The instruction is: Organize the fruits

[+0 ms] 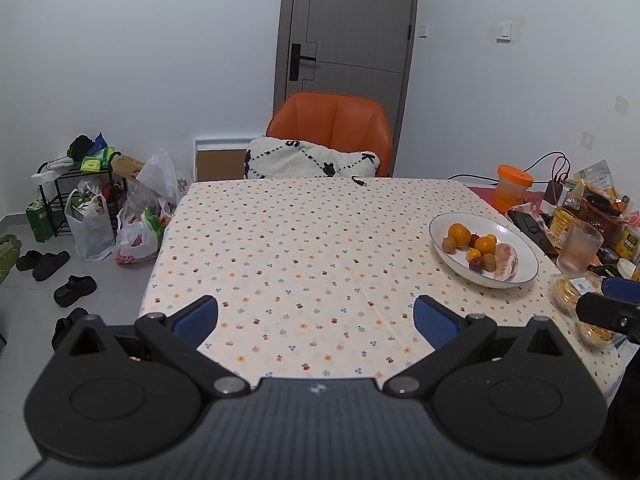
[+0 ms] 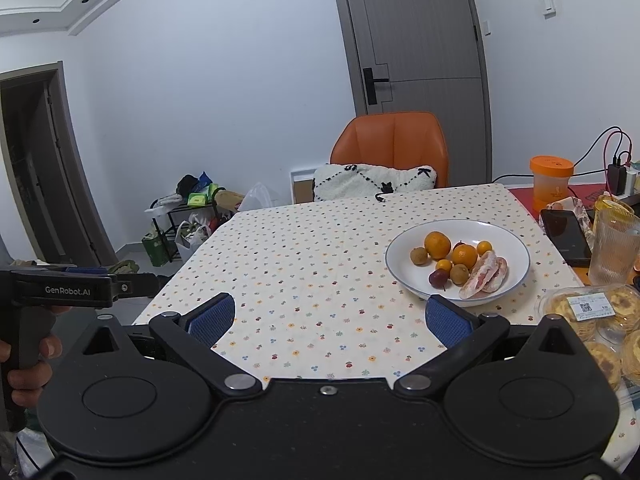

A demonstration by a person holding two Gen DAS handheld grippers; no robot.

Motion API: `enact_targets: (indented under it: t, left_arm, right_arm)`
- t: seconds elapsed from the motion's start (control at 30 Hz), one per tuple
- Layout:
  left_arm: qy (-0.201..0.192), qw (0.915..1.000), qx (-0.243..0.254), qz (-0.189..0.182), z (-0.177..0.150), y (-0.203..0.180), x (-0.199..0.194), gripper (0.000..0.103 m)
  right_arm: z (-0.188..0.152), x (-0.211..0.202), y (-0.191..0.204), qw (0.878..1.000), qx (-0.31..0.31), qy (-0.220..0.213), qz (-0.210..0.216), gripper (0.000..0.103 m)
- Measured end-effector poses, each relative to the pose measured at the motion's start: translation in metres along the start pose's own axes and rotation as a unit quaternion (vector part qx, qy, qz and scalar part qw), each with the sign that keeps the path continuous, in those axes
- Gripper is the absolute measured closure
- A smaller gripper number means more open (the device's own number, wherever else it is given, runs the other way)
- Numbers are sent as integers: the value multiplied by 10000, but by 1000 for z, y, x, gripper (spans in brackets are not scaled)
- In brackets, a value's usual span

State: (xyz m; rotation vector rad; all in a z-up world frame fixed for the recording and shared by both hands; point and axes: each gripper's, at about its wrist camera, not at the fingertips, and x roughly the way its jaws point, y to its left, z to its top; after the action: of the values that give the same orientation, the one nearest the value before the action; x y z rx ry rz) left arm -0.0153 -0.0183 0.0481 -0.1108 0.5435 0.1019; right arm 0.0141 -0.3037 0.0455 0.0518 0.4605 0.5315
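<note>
White plate (image 2: 516, 248) with thin blue rim sits on the right half of the tabletop (image 2: 312, 264), toward its right edge. Fruits in it, clustered: two larger oranges (image 2: 437, 245), two small oranges, two brownish round fruits, two dark red ones, and peeled pomelo segments (image 2: 484, 274). The pomelo segments are the only elongated item; in the right wrist view their long axis runs diagonally, near end toward the camera and left, far end toward the plate's right rim.

Left gripper (image 1: 316, 318): jaws wide apart, empty, above the near tabletop. Right gripper (image 2: 330, 316): jaws wide apart, empty, plate just beyond the right finger. A hand (image 2: 24, 364) grips the left gripper's handle at the left edge of the right wrist view.

Tabletop carries a cream cloth with small floral print. To the right of the plate: ribbed glass (image 2: 616, 248), orange cup (image 2: 550, 182), phone, egg tarts in a clear box (image 2: 600, 320).

Room: orange chair (image 1: 332, 128) with a white cushion at the far side, grey door behind it, bags and shoes on the floor to the left.
</note>
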Motion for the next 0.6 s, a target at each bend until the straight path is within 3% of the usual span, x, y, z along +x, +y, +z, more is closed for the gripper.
enact_targets:
  t: [0.6]
  left_arm:
    - [3, 10000, 1, 3, 0, 0, 0, 0]
  right_arm:
    - [0, 2, 0, 10000, -11, 3, -3, 0]
